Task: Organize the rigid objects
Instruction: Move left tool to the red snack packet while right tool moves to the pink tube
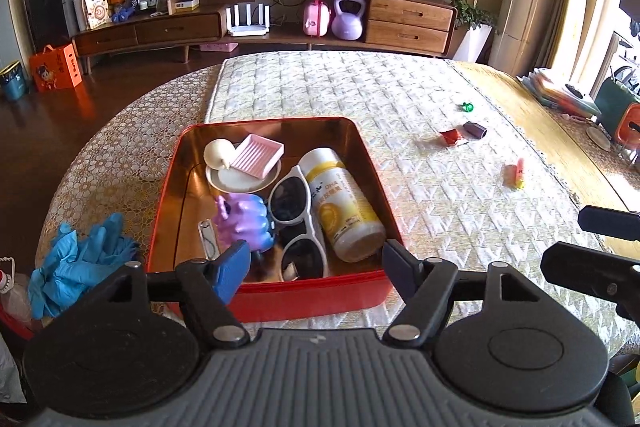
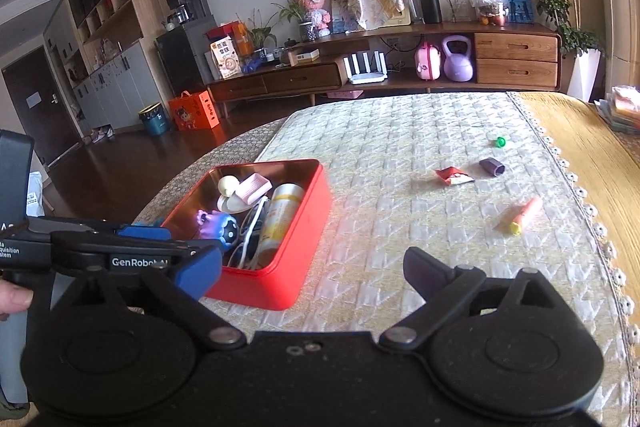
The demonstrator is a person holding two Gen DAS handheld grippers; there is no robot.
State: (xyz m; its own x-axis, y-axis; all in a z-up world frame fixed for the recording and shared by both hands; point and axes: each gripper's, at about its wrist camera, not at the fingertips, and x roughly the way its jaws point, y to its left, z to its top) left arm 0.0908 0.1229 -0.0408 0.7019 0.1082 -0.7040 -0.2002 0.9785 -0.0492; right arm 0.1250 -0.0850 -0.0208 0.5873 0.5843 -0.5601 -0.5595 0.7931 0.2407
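Black-linked, with blue pads, the left gripper [image 1: 316,263] hangs released over the near rim of the red tin box [image 1: 272,297], its jaws spread wide and empty. The right gripper [image 2: 316,271] is likewise spread wide and holds nothing, above the quilted white cover [image 2: 400,227] just right of the box.

Inside the box, the left wrist view shows white sunglasses [image 1: 298,219] lying beside a white bottle [image 1: 340,205] on its side, a purple toy [image 1: 246,223], a pink ridged tray [image 1: 258,155] propped on a white dish [image 1: 240,179], and a cream rounded object [image 1: 218,153]. The right wrist view shows the same contents partly hidden behind the box wall.

Outside the box, well apart on the cover, lie a red packet [image 2: 454,175], a purple cap-like piece [image 2: 492,167], a small green object [image 2: 500,142] and an orange-pink tube with a yellow end [image 2: 520,215].

Only the left wrist view shows blue gloves [image 1: 80,259] crumpled left of the box. Only the right wrist view shows the left gripper's body, lettered "GenRobot" with the rest cut off; further lettering on it is truncated. The bottle label reads "DHA"; its other characters are too small to read.
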